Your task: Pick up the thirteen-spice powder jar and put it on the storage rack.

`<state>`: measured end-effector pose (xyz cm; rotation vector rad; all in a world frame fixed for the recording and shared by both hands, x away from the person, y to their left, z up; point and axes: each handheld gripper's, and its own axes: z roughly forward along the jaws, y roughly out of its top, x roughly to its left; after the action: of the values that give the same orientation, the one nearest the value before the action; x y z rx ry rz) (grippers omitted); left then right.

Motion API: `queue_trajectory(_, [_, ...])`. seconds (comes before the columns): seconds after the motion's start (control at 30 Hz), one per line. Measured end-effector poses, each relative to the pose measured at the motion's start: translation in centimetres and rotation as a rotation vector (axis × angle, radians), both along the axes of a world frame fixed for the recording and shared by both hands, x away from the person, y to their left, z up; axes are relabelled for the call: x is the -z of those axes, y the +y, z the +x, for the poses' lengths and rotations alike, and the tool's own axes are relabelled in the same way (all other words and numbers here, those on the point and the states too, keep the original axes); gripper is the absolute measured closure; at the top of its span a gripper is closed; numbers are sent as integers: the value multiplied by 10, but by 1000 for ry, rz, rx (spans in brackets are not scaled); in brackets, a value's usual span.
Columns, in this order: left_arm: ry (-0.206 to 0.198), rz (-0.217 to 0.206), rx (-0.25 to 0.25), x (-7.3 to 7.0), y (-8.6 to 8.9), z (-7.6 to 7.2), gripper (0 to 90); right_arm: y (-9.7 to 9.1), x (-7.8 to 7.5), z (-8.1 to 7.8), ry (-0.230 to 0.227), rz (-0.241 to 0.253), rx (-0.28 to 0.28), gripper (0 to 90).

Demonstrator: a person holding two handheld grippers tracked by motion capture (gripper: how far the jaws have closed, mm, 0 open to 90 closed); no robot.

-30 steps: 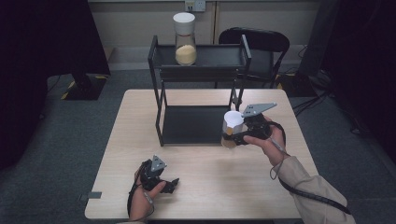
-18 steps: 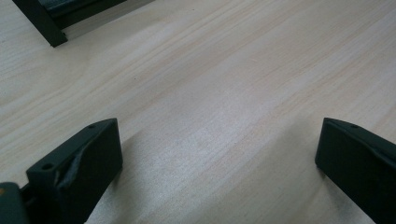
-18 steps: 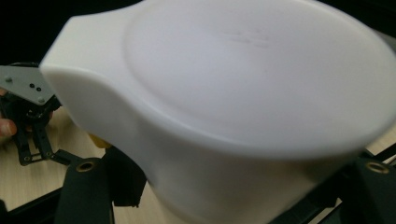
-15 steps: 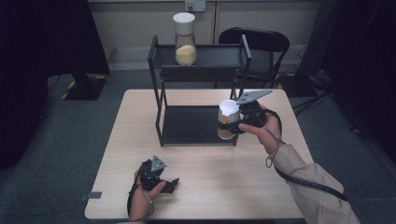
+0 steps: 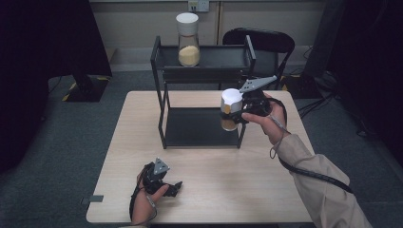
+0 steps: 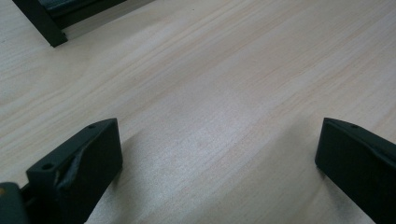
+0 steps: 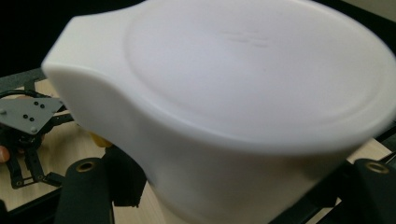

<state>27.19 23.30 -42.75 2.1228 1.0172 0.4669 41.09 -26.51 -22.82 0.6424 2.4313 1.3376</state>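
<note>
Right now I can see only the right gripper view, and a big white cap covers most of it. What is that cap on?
Observer: It tops a jar with yellowish contents, clamped in the right hand-held gripper beside a black two-level shelf.
Operator: Is anything on that shelf?
Observer: A second white-capped jar stands on its top level, towards the left.
Operator: And the other hand?
Observer: The left hand-held gripper rests on the table, jaws wide open, nothing between them.
</note>
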Motion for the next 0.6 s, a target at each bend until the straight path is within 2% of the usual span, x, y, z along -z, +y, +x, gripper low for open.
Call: queue_trajectory(0.6, [1,0,0,0,0,0,0,11,-45,19,-9,0,11,307])
